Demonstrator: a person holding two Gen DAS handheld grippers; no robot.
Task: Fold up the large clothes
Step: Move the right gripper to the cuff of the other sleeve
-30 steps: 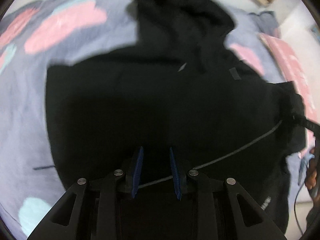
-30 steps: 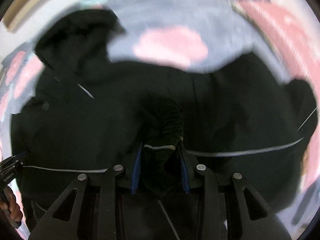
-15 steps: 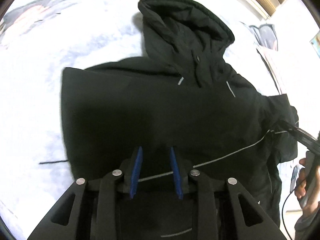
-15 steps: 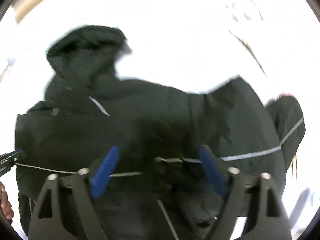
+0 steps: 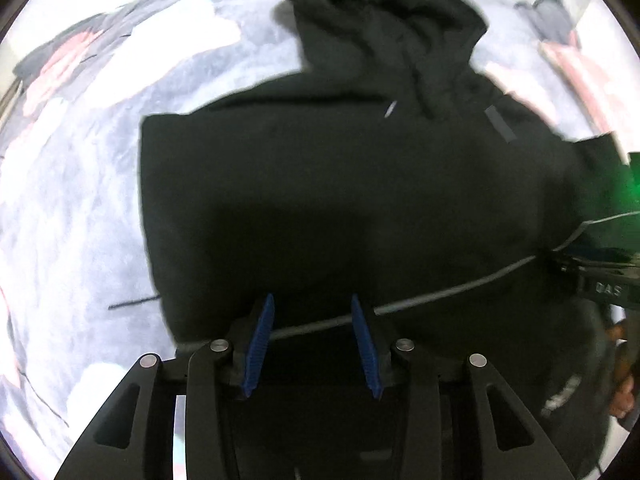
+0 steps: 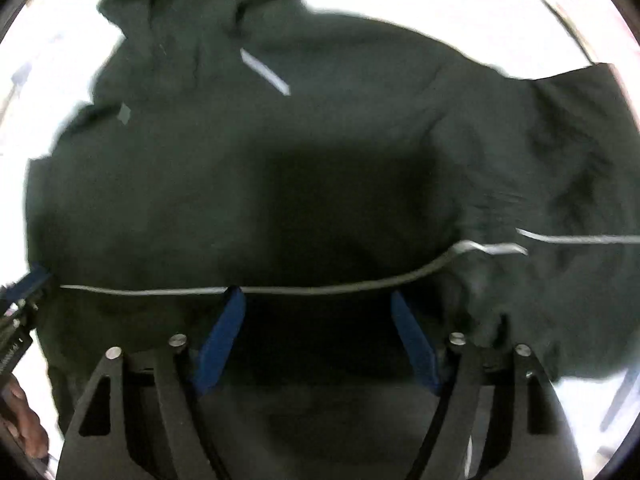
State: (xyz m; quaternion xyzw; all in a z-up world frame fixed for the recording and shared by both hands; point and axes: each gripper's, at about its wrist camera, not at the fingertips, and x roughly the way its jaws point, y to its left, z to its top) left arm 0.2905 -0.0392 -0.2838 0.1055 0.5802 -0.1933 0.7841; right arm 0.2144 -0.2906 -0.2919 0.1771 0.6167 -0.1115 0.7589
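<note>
A large black hooded jacket (image 5: pixel 344 184) lies spread on the bed, hood (image 5: pixel 384 20) at the far end, a thin grey stripe (image 5: pixel 440 292) across its lower body. It fills the right wrist view (image 6: pixel 320 168) too. My left gripper (image 5: pixel 314 320) hovers over the jacket's lower left part, jaws partly apart with nothing between them. My right gripper (image 6: pixel 316 308) is wide open over the lower middle, by the grey stripe (image 6: pixel 320 290), empty. A bunched sleeve (image 6: pixel 560 220) lies to its right.
The bed cover (image 5: pixel 80 200) is grey with pink and pale patches around the jacket. A pink cloth (image 5: pixel 588 80) lies at the far right. The other gripper shows at the right edge in the left wrist view (image 5: pixel 608 288) and the left edge in the right wrist view (image 6: pixel 16 312).
My right gripper has opened and let go of the black sleeve cuff it held, then moved closer over the jacket. My left gripper stays open and has shifted slightly.
</note>
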